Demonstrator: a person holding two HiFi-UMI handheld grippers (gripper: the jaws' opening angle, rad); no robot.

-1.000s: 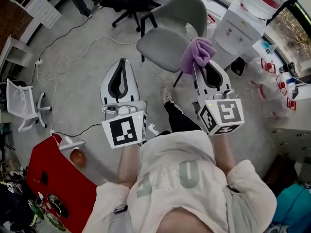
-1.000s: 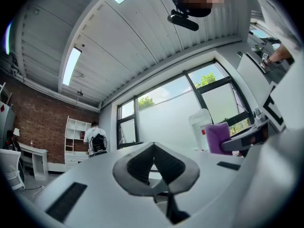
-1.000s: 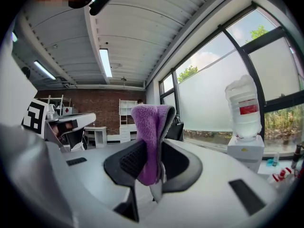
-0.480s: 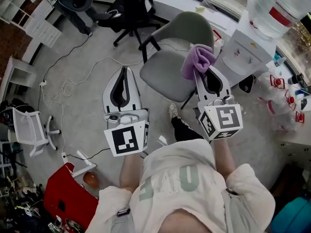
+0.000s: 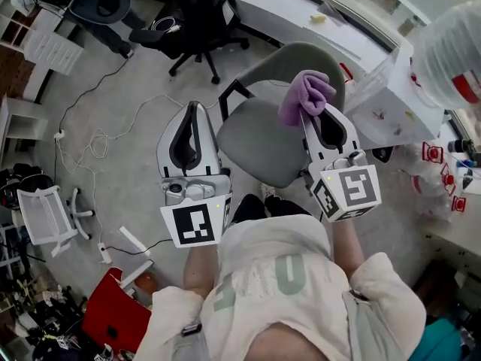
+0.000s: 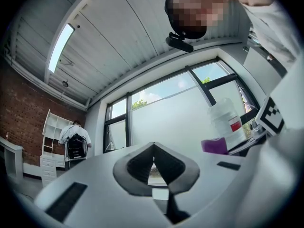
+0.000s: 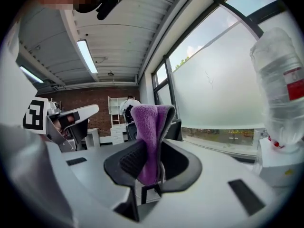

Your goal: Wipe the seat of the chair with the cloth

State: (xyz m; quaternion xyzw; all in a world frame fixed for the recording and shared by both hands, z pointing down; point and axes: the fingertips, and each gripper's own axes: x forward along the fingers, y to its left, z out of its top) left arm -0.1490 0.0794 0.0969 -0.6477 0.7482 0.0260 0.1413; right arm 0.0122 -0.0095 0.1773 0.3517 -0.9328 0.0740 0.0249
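1. Closer now: the grey chair (image 5: 259, 138) looks bigger in the head view than it did a second ago. Its seat lies right in front of the person, between the two grippers. The big water bottle (image 5: 455, 59) has slid to the right edge of the view.
2. The left gripper (image 5: 193, 110) is beside the left edge of the seat, over the floor. Its jaws are closed tip to tip with nothing between them. It was closed and empty a second ago too.
3. The right gripper (image 5: 319, 119) has its jaws squeezed on the purple cloth (image 5: 307, 96). The grip looks the same as before.
4. The cloth pokes up out of the jaws and folds over at the top. In the head view it sits over the back right part of the seat, near the backrest. The right gripper view looks out at the window, not down at the seat. So I think the cloth is up in the air and not touching the seat yet.
5. The cloth looks soft, light and floppy. It cannot break, and it should squash flat when pushed on the seat. Holding it by the bunched middle, as now, is a good place, because loose cloth is left free to rub with. Rubbing may tug it out of the jaws, so they need to stay tight.
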